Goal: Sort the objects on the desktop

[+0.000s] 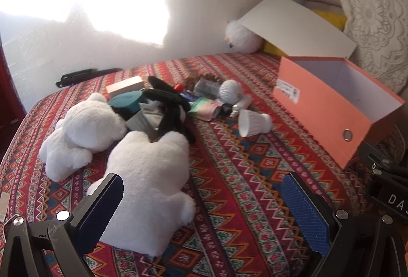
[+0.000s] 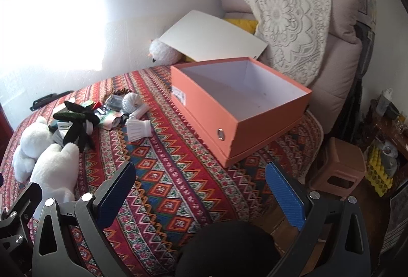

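Currently left gripper (image 1: 202,200) jaws apart, empty; right gripper (image 2: 200,190) likewise. Orange box (image 2: 257,129) open, inside bare. White plush bears (image 1: 150,175), white ribbed cup (image 1: 252,122), small clutter (image 1: 178,103) heaped left of box. Risk: plush snags neighbours when lifted, cup rolls. Bare bedspread (image 2: 173,169) before box gives room; box sits near bed edge.
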